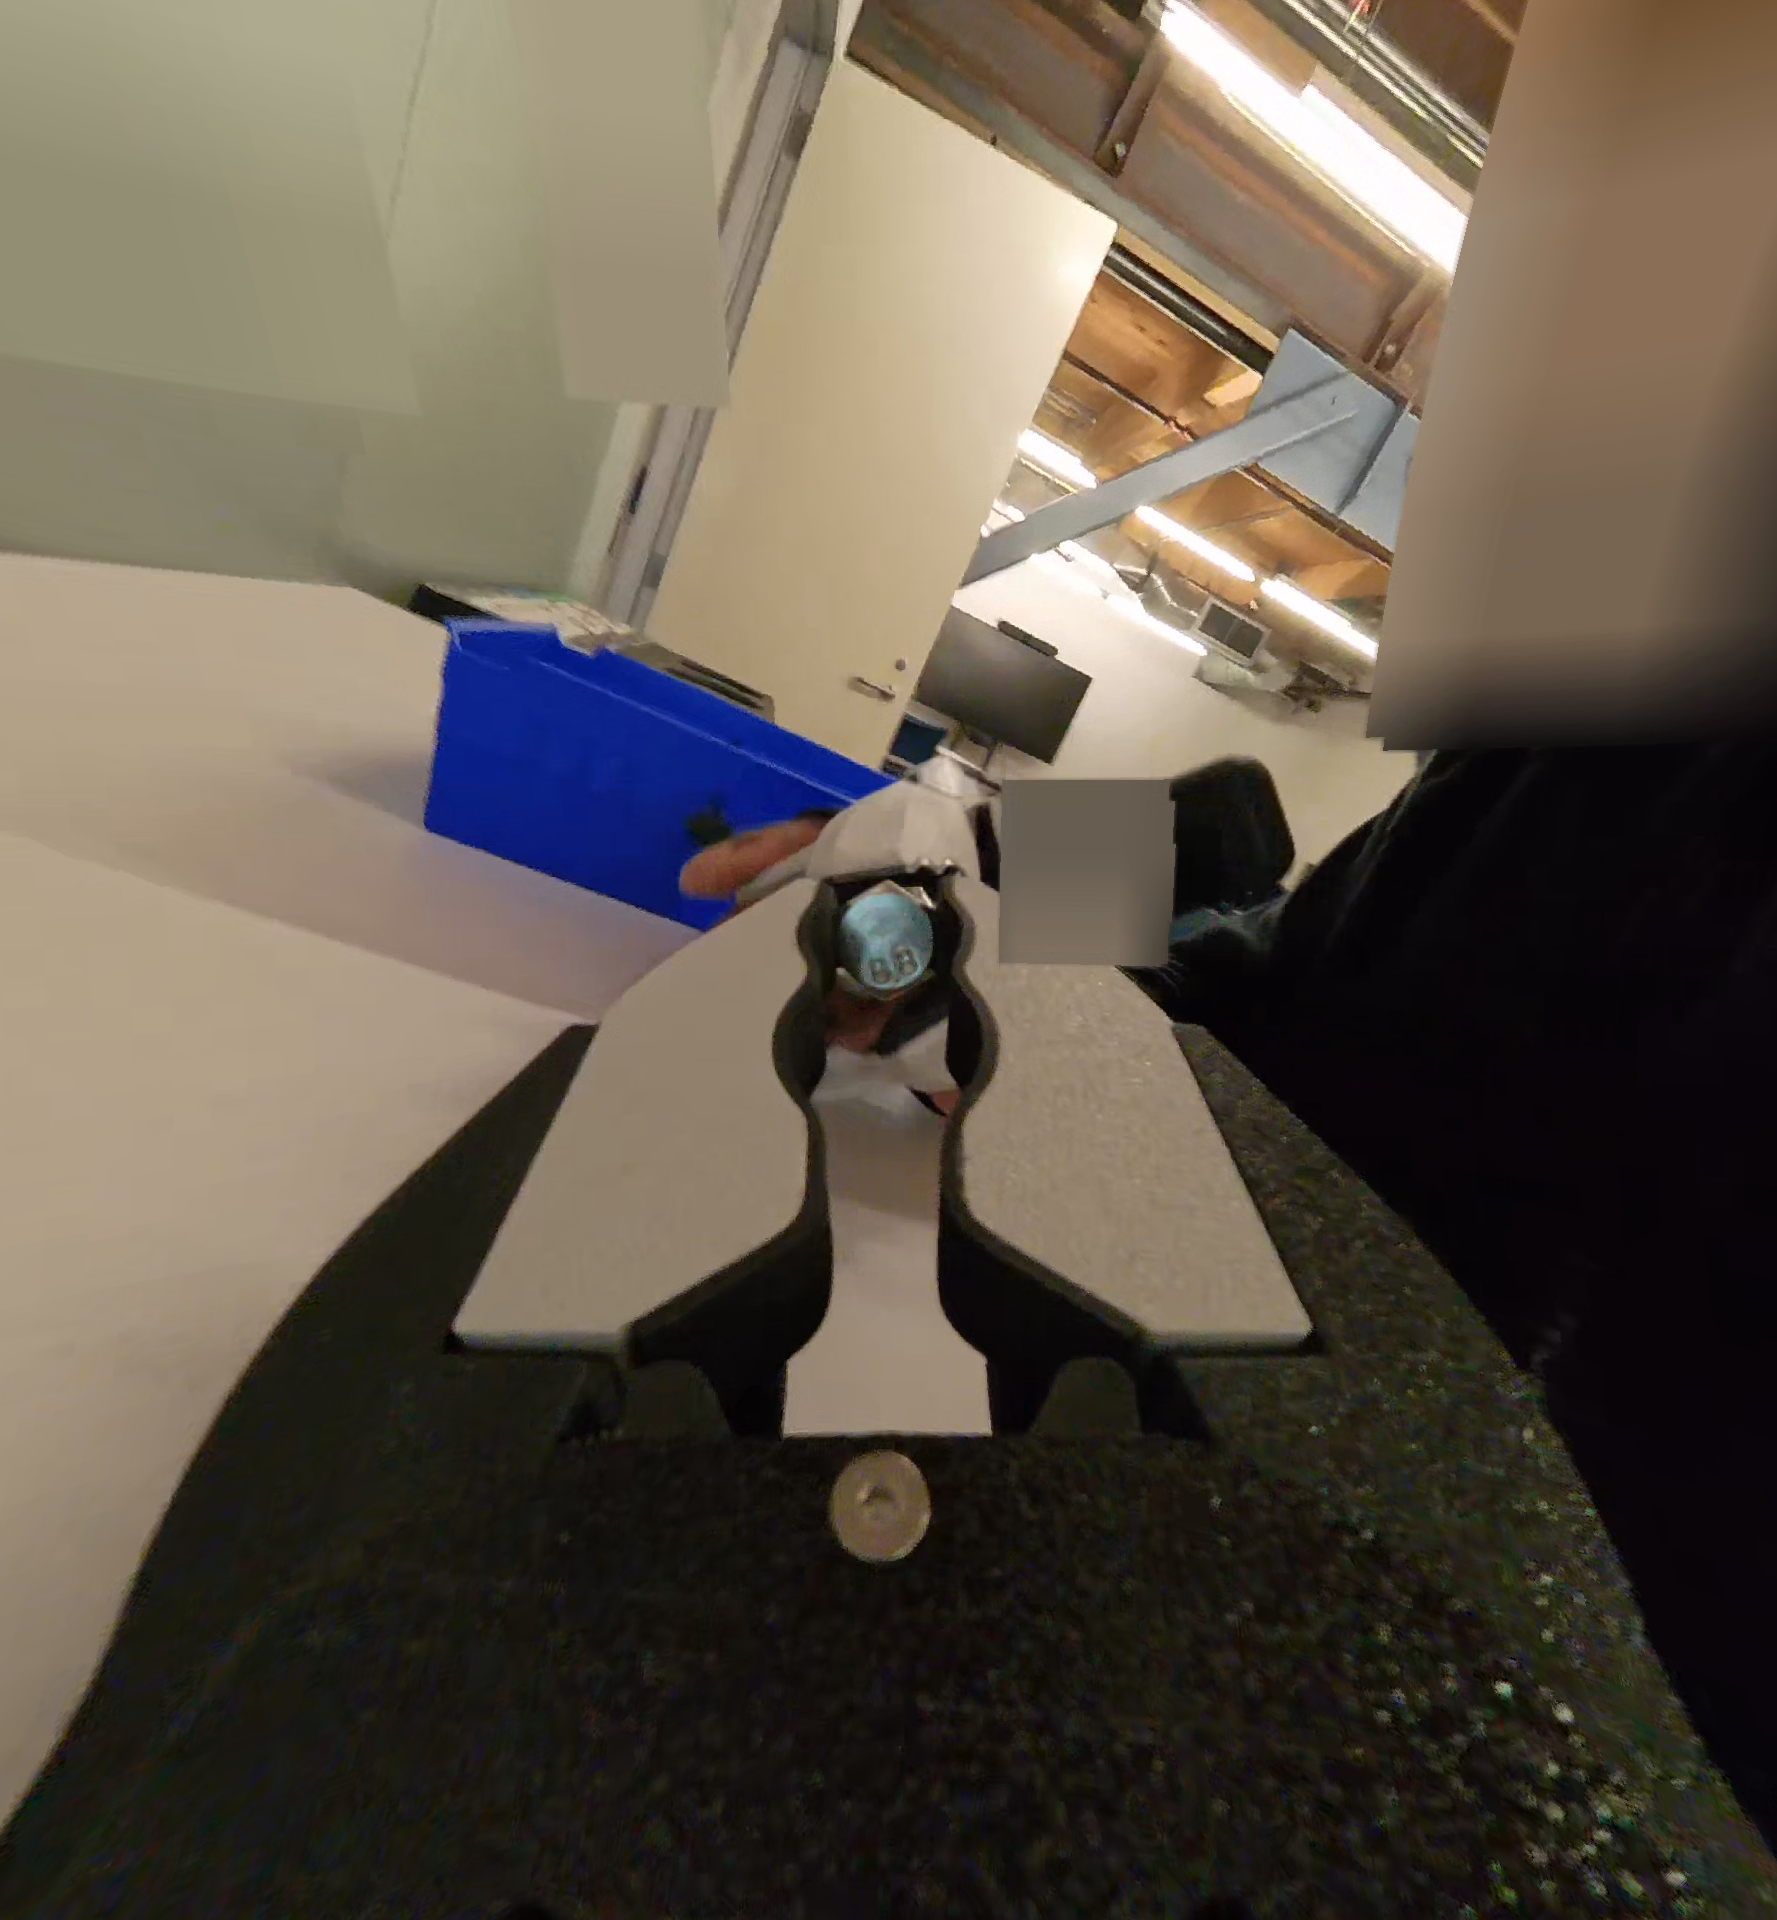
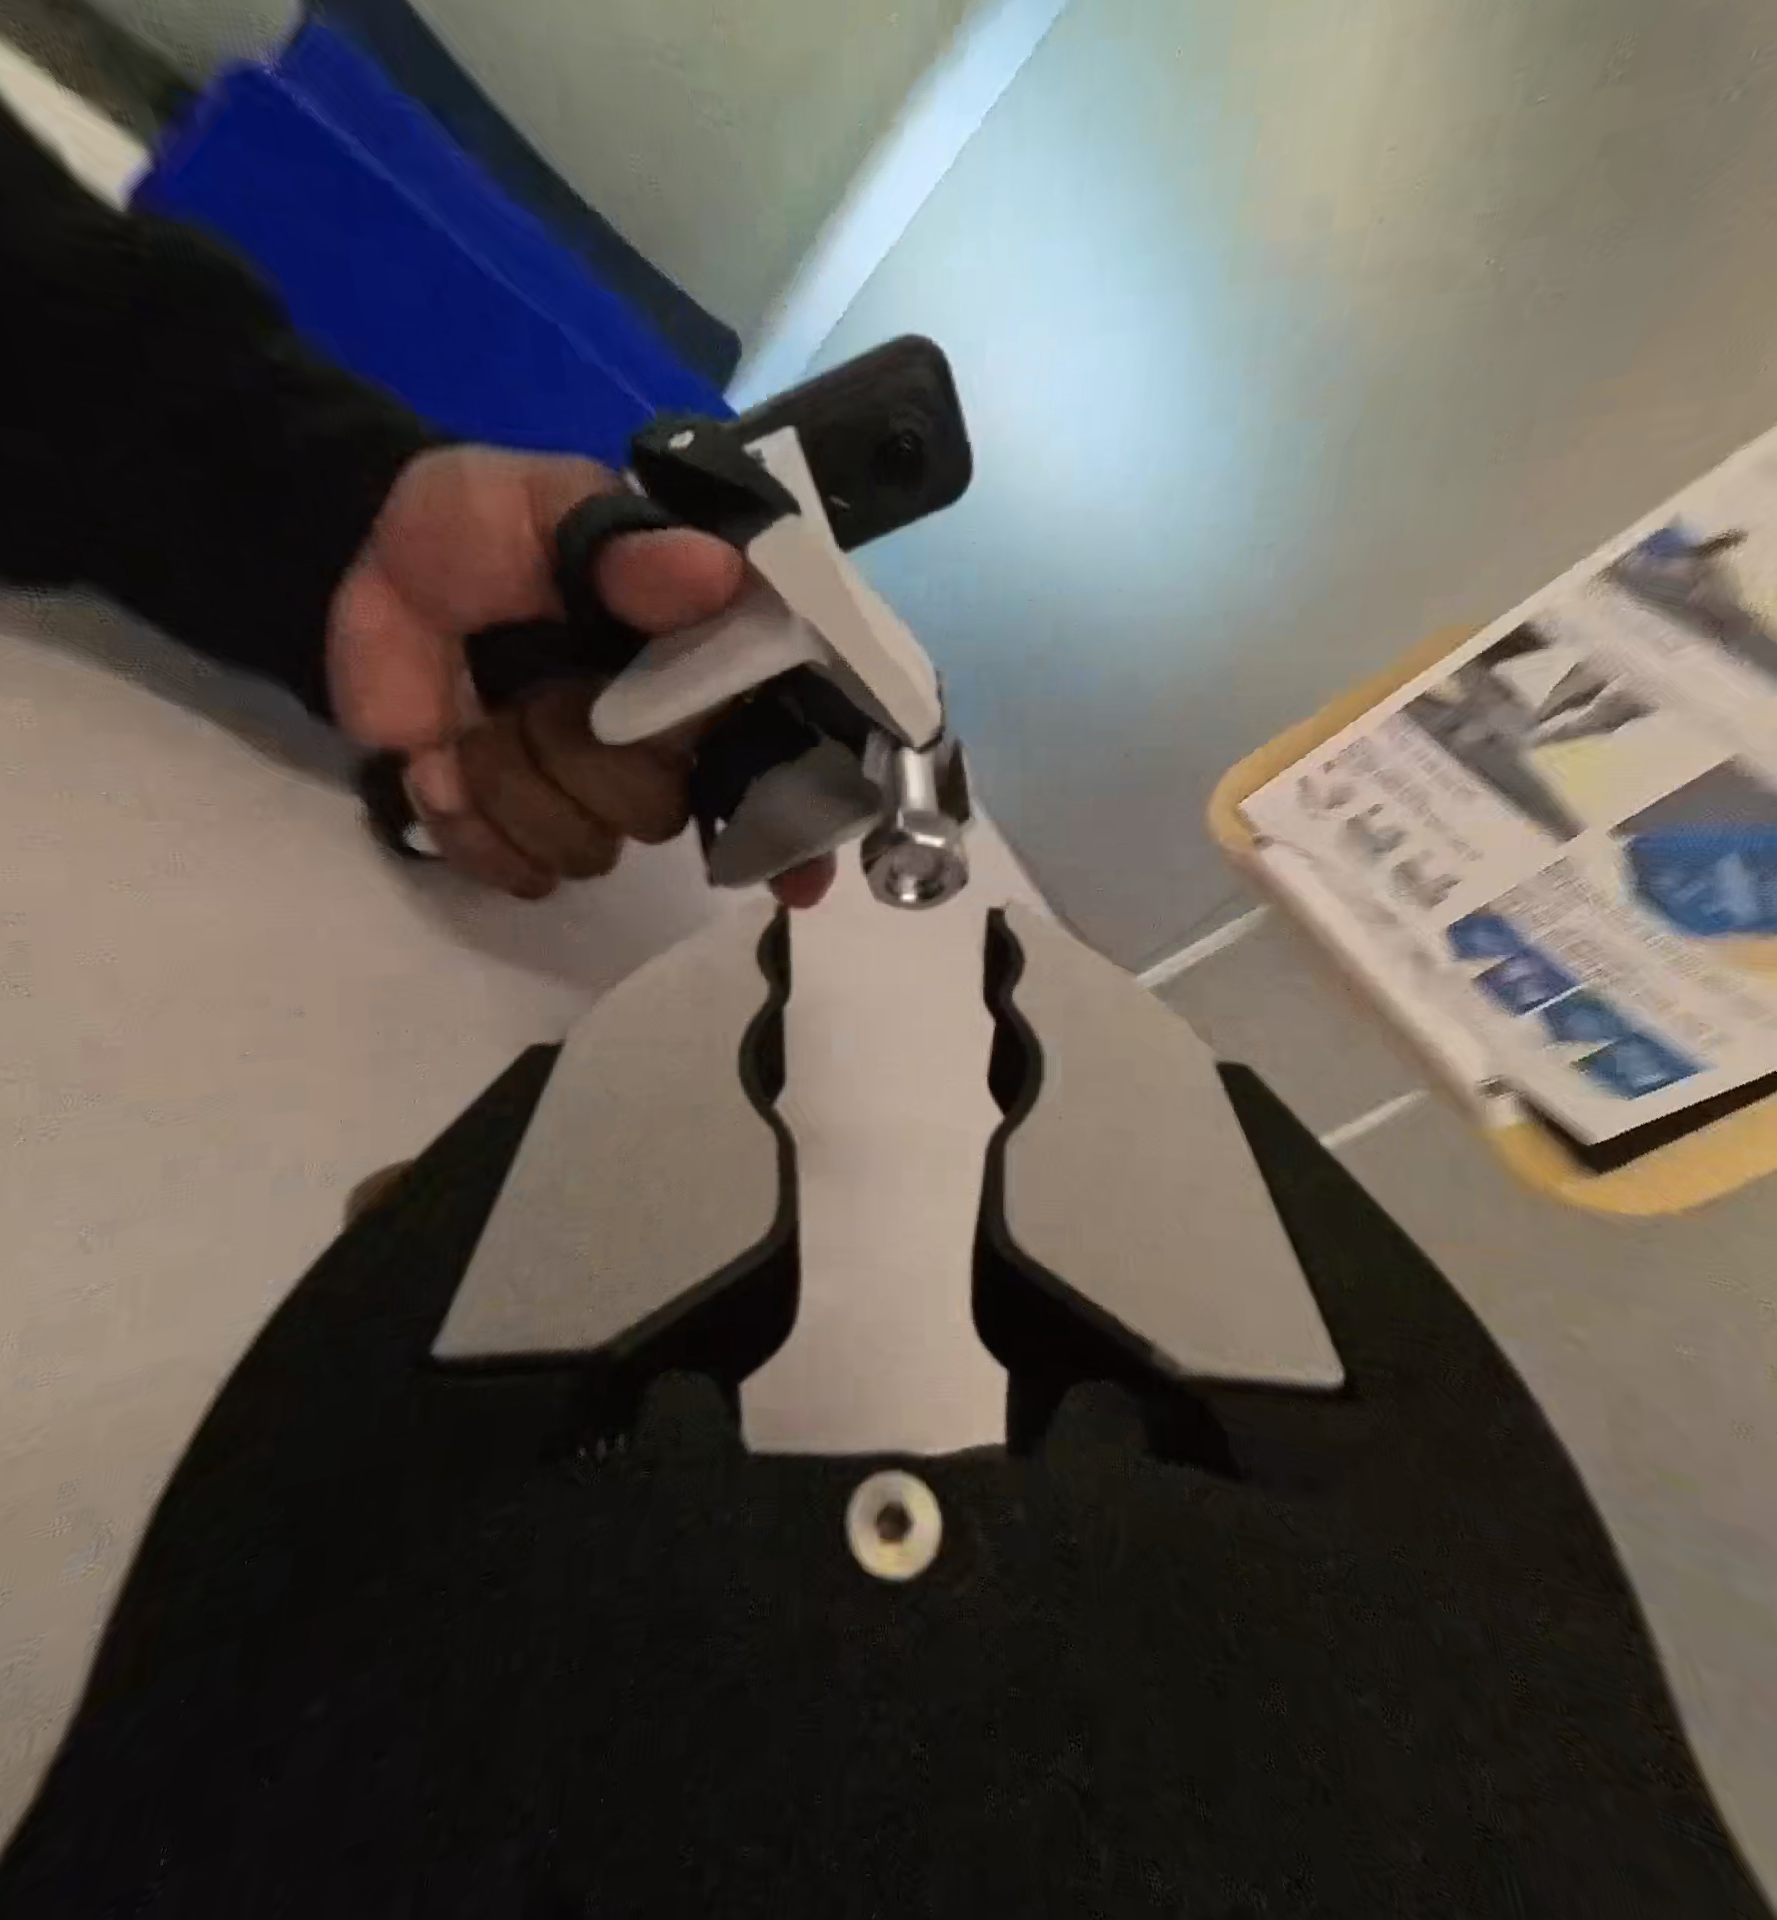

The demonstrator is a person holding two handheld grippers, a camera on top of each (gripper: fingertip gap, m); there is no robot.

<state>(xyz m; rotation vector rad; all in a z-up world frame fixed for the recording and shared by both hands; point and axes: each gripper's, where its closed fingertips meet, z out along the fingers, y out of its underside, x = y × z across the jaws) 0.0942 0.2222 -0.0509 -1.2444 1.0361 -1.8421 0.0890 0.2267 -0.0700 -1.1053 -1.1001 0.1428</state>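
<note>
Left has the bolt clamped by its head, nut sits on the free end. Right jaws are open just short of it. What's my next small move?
Probably ease the right gripper forward until its open fingers straddle the nut, then close. The left gripper already clamps the bolt.

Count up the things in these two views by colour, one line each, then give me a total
Silver: 2, the bolt clamped in the left gripper and the nut on its end.
Blue: 1, the bin.
Yellow-rimmed: 1, the board under a printed sheet.
Total: 4
</note>
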